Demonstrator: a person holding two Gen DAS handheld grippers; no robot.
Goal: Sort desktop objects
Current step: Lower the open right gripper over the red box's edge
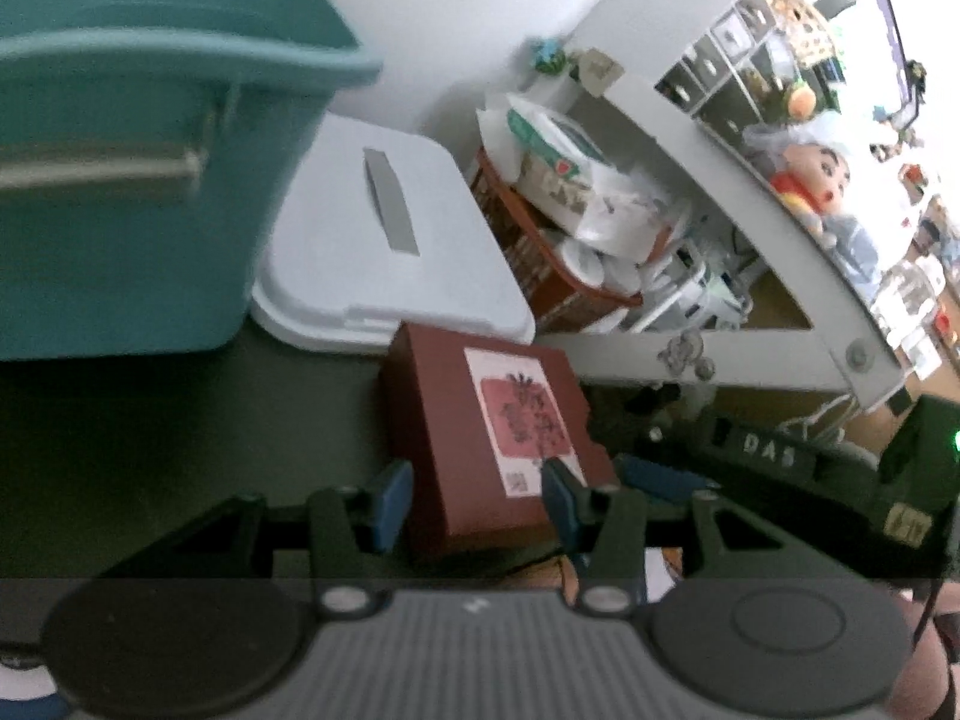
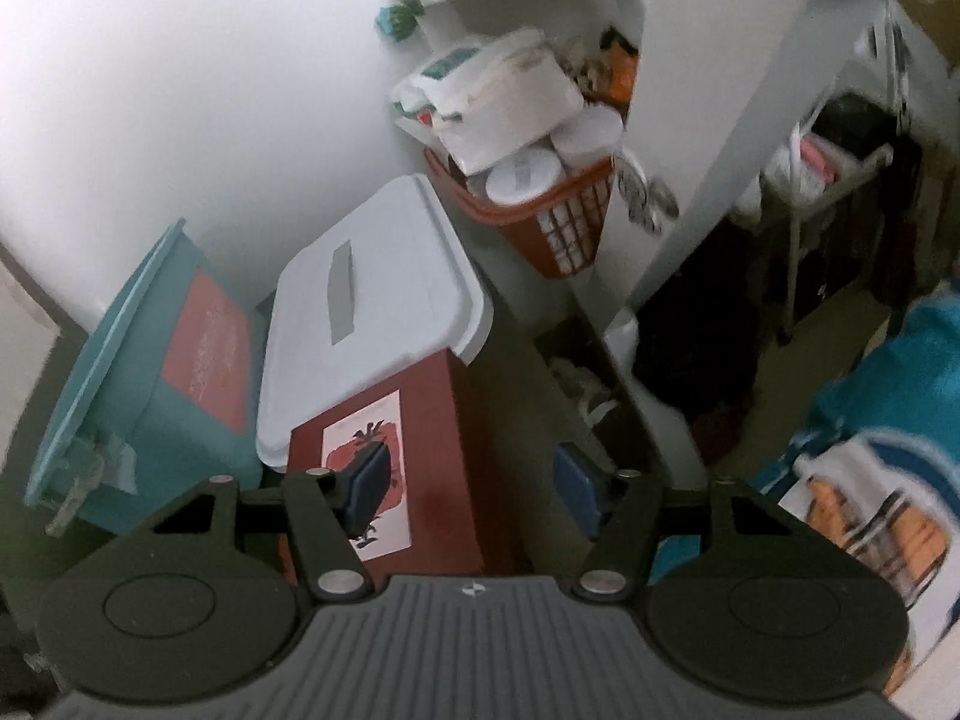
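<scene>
At nine o'clock in our left view stands the big teal bin, and next to it, near the middle, lies its white lid flat on the dark desk. The dark red box sits at six o'clock, low in the picture, between the blue pads of our left claw. The pads look pressed on both sides of the box, so we think this claw holds it. In our right view the same box lies at six to seven o'clock, and our right claw stands about half open; one pad is over the box's picture label, the other is off to the side over the desk, so it holds nothing. We think the box is stiff card with hard, straight sides. It looks light and not slippery. The flat long sides are the best place to hold it. The white label shows a red fruit picture and a small square code, but the writing is too blurry to read. At four o'clock in the left view, letter blocks read "DAS".
</scene>
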